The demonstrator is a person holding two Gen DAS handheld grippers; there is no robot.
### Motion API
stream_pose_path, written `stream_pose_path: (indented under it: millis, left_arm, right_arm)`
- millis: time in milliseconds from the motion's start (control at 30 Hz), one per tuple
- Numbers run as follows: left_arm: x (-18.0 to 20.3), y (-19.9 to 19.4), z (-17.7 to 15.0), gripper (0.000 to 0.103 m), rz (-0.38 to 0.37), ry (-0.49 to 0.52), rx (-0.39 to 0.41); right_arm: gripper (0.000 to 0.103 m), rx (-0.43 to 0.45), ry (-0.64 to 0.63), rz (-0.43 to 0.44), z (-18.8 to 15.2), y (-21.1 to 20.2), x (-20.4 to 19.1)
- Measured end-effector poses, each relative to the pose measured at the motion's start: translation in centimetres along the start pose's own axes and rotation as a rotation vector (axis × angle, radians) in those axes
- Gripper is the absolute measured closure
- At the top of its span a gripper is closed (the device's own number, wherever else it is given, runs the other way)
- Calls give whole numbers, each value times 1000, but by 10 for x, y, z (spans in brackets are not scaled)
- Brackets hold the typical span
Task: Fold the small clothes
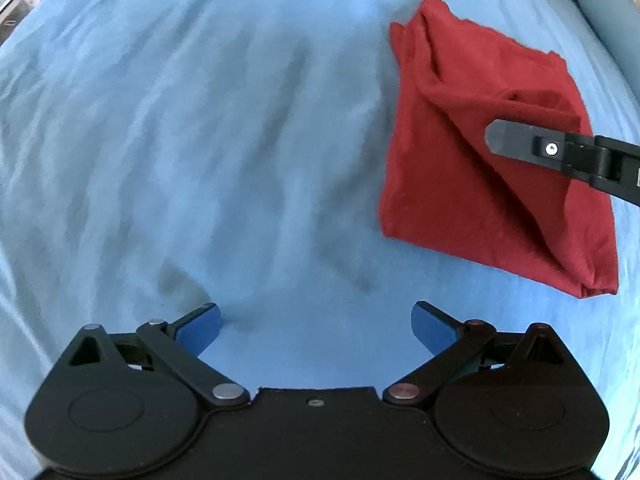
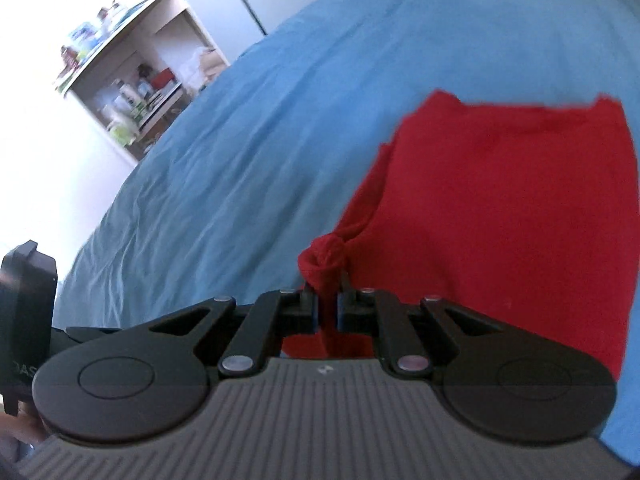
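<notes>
A red garment (image 1: pixel 472 184) lies partly folded on the blue bedsheet (image 1: pixel 200 140), at the right of the left wrist view. My left gripper (image 1: pixel 316 326) is open and empty, low over the sheet, to the left of the garment. My right gripper (image 2: pixel 328 306) is shut on a bunched edge of the red garment (image 2: pixel 500 216) and lifts that edge off the sheet. The right gripper also shows in the left wrist view (image 1: pixel 520 142), reaching in from the right over the garment.
The blue bedsheet (image 2: pixel 240 160) covers the whole bed. A white shelf unit (image 2: pixel 136 92) with bottles and small items stands beyond the bed's far left edge. The left gripper's body (image 2: pixel 24 320) shows at the left edge of the right wrist view.
</notes>
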State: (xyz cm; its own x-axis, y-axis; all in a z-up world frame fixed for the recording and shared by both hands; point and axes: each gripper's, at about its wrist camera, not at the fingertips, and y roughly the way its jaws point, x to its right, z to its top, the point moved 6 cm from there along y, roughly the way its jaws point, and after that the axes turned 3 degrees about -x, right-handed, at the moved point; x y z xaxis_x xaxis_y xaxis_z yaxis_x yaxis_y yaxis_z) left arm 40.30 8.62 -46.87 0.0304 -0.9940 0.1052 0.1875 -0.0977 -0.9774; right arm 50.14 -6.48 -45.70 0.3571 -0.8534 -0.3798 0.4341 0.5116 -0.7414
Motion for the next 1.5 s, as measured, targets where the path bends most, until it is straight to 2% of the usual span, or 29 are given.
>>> stream_pose_path:
  millis: [100,233,300,333,367,433,467,500,533,600,633,667,700,800,900,1000,1100,1133,1200,1300,1400,1500]
  left_arm:
    - [-4,-12,1,1,-16,-21,39]
    - [-9,-31,5,0,-22,-34,99]
    - [-10,-34,5,0,-21,-41,113]
    - [-9,-33,5,0,-16,-41,110]
    - [-12,-30,2,0,-7,-38,102]
    - [-11,-26,-2,1,7,-29,87]
    - [-11,-28,6,0,10,-23,82]
    - [-11,-29,2,0,13,-14,80]
    - [-10,-30,-2,0,16,-1,78]
    - [-7,-30,-5,0,18,20,77]
    - [-5,-30,-7,0,17,30,76]
    - [-3,-31,-7,0,14,36,78]
    - [1,-33,-7,0,7,41,84]
    - [13,-44,-3,0,-11,54,114]
    - [22,-46,2,0,-1,49,144]
    - [28,-38,15,0,20,49,177]
    - [30,-32,24,0,43,64,189]
    - [31,-30,27,0,50,69,193]
    - [31,-27,32,0,62,83,200]
    - [33,-27,37,0,81,108,213]
    - [33,-19,41,0,121,162,209]
    - [28,4,41,0,182,197,161]
  right_arm:
    - [80,29,-33,-17,7,-8,-7]
    - [80,260,10,-28,38,-63,-10]
    - [80,323,-31,-57,41,-72,-18]
    - [80,283,-69,-62,36,-61,-21]
    - [80,182,-101,-66,26,-38,-23]
    - [76,-19,-70,-67,1,10,-14]
    - [74,-66,-37,-53,-10,24,-8]
    - [73,-67,-9,-30,-15,28,-4]
    - [68,-41,14,-18,-16,24,-1]
    - [30,19,57,11,-11,2,3]
    - [23,69,68,11,-9,-18,7]
    - [11,115,72,0,-10,-37,10]
    - [5,150,70,-19,-10,-56,15]
    - [5,199,71,-94,-15,-101,30]
    - [5,151,20,-232,-39,-118,45]
    - [6,70,-73,-347,-69,-111,59]
    - [9,26,-79,-385,-90,-93,69]
    - [12,15,-79,-401,-95,-79,68]
    - [25,7,-75,-446,-100,-69,75]
    - [33,40,-12,-496,-100,-64,85]
    - [34,78,-21,-612,-99,-77,87]
    - [34,-5,-95,-659,-113,-63,90]
